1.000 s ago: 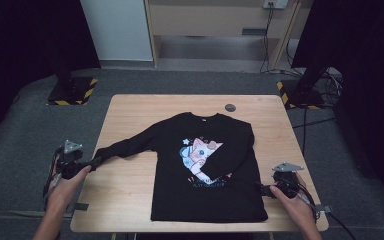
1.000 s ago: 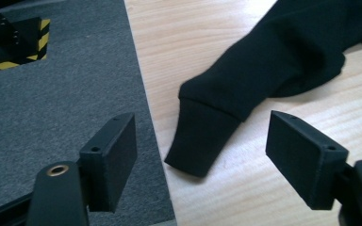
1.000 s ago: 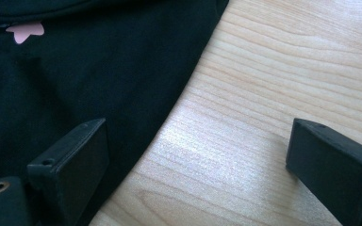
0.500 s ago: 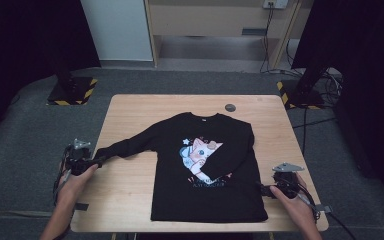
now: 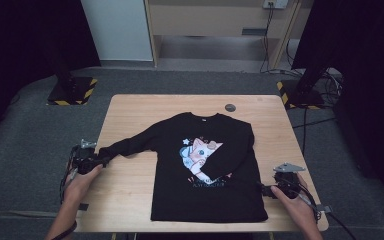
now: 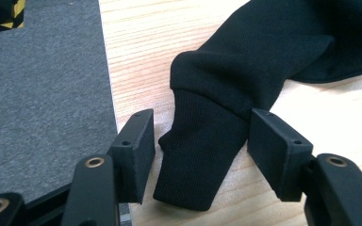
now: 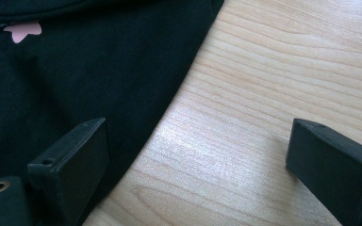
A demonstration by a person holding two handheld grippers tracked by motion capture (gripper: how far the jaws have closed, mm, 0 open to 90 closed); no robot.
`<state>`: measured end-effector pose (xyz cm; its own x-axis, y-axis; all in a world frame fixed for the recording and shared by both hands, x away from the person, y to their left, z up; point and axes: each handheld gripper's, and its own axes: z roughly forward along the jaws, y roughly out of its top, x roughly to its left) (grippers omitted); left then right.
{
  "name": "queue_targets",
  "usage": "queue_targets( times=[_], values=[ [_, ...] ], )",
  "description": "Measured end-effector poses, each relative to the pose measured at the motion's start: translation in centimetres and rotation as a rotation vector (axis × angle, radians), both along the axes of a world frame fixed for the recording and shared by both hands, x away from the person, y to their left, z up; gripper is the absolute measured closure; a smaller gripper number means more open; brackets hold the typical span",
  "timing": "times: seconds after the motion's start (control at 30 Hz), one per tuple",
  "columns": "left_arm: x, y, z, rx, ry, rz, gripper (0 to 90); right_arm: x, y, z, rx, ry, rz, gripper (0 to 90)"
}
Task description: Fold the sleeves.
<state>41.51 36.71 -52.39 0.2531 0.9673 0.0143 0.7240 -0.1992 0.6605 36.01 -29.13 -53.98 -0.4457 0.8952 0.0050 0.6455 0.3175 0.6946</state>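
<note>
Hands first, nearest us: our left gripper [image 5: 96,162] sits at the table's [image 5: 130,210] left edge, our right gripper [image 5: 272,189] near its front right corner. Landmark for all that follows is the black sweatshirt [image 5: 180,200], spread flat on the wood, chest up, with a cartoon cat print [image 5: 198,152] at its middle.

Left gripper [image 6: 200,155]: jaws have just been closing, now about half apart. The ribbed cuff [image 6: 200,160] of the sweatshirt's outstretched sleeve [image 5: 132,145] lies between them. One pad touches the cuff's side; the other stands just clear, so no grip yet.

Right gripper [image 7: 198,165]: jaws wide apart, holding nothing. One jaw rests over the sweatshirt's hem edge [image 7: 136,141], the other over bare wood just beside the garment.

Farther out: the sweatshirt's other sleeve [image 5: 235,150] is folded across its chest. Beyond the collar, near the table's far edge, a small dark round object [image 5: 230,107] lies well apart from the sweatshirt. Grey carpet [image 5: 25,150] surrounds the table.
</note>
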Motion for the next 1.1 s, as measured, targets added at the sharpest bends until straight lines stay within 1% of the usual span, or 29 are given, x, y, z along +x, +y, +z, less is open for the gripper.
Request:
queue_targets(
  times=[0.13,0.23,0.3,0.37,0.43,0.5,0.67,0.77,0.87,0.97,1.1],
  values=[
    [0.0,-0.2,0.2,0.001,0.009,-0.006,47.5,0.0,0.0,0.0,0.000,0.000,0.000,6.9],
    [0.0,-0.5,0.3,0.005,0.016,-0.009,57.5,0.0,0.0,0.0,-0.003,-0.003,0.001,6.9],
    [-0.1,-0.6,0.4,0.008,0.017,-0.012,65.7,0.0,0.0,0.0,-0.002,-0.003,0.001,6.9],
    [-0.2,-0.7,0.4,0.008,0.014,-0.012,73.3,0.0,0.0,0.0,0.001,-0.001,-0.001,6.9],
    [-0.4,-0.7,0.6,0.014,0.002,-0.007,77.9,0.0,0.0,0.0,0.003,-0.001,-0.002,6.9],
    [-0.6,-0.9,1.0,0.029,-0.022,-0.005,79.5,-0.1,0.0,0.0,0.001,-0.002,-0.002,6.9],
    [-1.4,-1.2,2.7,0.053,-0.106,-0.007,80.0,-0.1,-0.1,0.0,0.004,-0.001,-0.004,6.9],
    [-2.0,-1.7,4.0,0.060,-0.162,-0.021,80.0,-0.1,0.0,0.0,0.002,-0.003,-0.005,6.9],
    [-2.7,-2.6,5.2,0.075,-0.212,-0.052,80.0,-0.1,0.0,0.0,0.000,-0.004,-0.004,6.9],
    [-3.2,-3.4,6.1,0.076,-0.243,-0.081,80.0,-0.1,0.0,0.0,-0.001,-0.004,-0.005,7.1],
    [-3.5,-4.5,6.8,0.099,-0.269,-0.116,79.9,-0.1,0.0,0.0,0.000,-0.004,-0.006,7.1]
  ],
)
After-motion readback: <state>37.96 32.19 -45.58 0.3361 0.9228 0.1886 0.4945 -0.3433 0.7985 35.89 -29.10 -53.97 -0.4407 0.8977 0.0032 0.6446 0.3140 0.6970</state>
